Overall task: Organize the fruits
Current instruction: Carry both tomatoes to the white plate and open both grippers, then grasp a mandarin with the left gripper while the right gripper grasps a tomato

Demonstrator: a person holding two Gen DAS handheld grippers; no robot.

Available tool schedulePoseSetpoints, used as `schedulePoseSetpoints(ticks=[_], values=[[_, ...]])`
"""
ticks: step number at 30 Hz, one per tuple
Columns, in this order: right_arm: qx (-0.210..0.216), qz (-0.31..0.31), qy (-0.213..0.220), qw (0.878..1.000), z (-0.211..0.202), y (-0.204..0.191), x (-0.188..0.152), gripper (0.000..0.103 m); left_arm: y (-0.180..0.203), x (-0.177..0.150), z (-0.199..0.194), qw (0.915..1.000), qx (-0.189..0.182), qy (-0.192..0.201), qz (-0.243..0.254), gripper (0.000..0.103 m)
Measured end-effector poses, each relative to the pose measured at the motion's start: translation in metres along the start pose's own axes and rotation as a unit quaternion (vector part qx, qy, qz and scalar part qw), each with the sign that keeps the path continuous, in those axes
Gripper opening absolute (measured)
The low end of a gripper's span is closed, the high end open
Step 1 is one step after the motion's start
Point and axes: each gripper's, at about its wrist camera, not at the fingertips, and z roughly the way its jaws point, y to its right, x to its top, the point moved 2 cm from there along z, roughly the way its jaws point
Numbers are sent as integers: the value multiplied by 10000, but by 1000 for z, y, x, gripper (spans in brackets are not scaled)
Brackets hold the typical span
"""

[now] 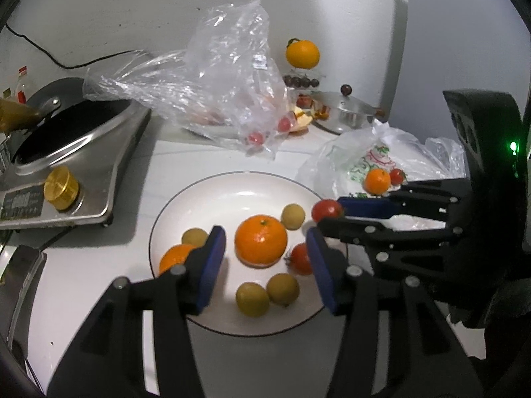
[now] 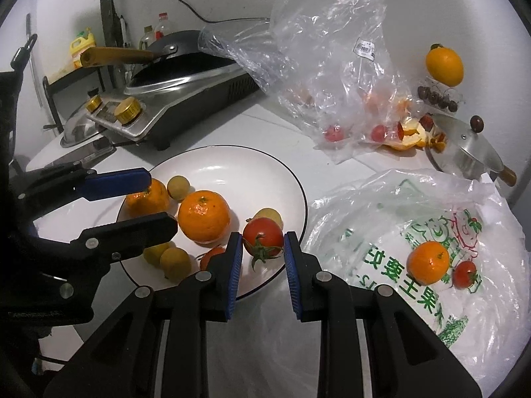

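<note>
Low in the right wrist view, the right gripper (image 2: 262, 248) clamps a red tomato (image 2: 263, 237) between its blue pads, above the near rim of the white plate (image 2: 292, 179). At centre left, the left gripper (image 1: 265, 258) stands partly open with nothing pinched, over a large orange (image 1: 261, 240) on the plate (small yellow-green fruits (image 1: 252, 299) lie around it). To the lower right, a printed bag (image 2: 431, 298) holds another orange (image 2: 428, 262). Further up sits a clear bag (image 2: 332, 49), and a stove (image 2: 186, 93) at upper left.
</note>
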Motion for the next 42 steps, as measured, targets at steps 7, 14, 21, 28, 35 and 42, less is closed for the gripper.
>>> schedulePoseSetpoints(ticks=[7,14,21,28,35,42], values=[[-25,17,70,10000,-7,2,0,37,5,1,-1,10000,74,14,9,53],[-131,121,269,9995,-28,18,-3,37,19,6,1,10000,58,49,64,69],[-308,286,342,9985,-44,45,-13,37,44,15,9,9998,10,17,208,69],[-405,437,403,9974,-57,71,-23,37,69,23,19,9994,-6,-56,353,69],[-444,571,442,9964,-64,96,-31,37,91,32,32,9987,-27,-138,497,69],[-540,696,449,9951,-69,123,-40,37,113,42,49,9976,-96,-200,653,69]])
